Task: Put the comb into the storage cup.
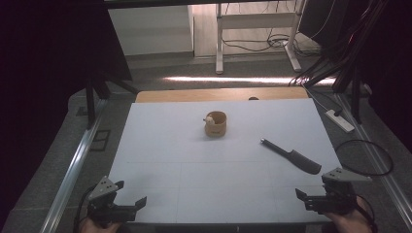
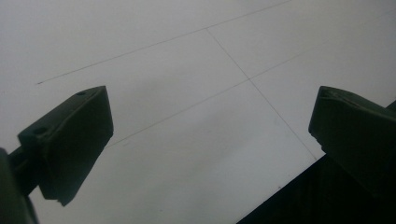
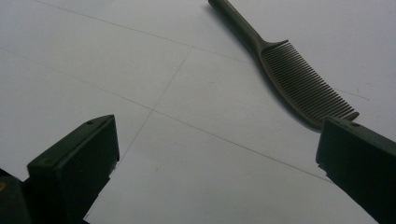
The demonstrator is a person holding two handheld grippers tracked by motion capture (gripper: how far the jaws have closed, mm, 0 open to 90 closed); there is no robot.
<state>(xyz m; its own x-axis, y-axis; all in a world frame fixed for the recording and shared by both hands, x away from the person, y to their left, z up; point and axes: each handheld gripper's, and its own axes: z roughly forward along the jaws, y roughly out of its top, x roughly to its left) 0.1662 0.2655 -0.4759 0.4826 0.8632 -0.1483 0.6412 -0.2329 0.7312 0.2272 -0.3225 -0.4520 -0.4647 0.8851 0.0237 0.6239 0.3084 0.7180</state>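
Note:
A black comb (image 1: 292, 156) lies on the white table (image 1: 194, 170) at the right, handle pointing toward the middle. In the right gripper view the comb (image 3: 285, 70) lies just beyond the jaws, teeth end near the right jaw. A small tan cup (image 1: 215, 124) with a pale object at its rim stands in the table's middle. My left gripper (image 1: 127, 206) rests open at the front left corner, over bare table (image 2: 196, 116). At the front right corner my right gripper (image 1: 311, 199) stands open, a little short of the comb, nothing between its jaws.
A wooden board edge (image 1: 221, 93) runs behind the white table. Metal rails (image 1: 73, 170) flank both sides. A power strip (image 1: 340, 120) and a looped cable (image 1: 364, 158) lie on the floor at the right. Desk legs (image 1: 219, 43) stand farther back.

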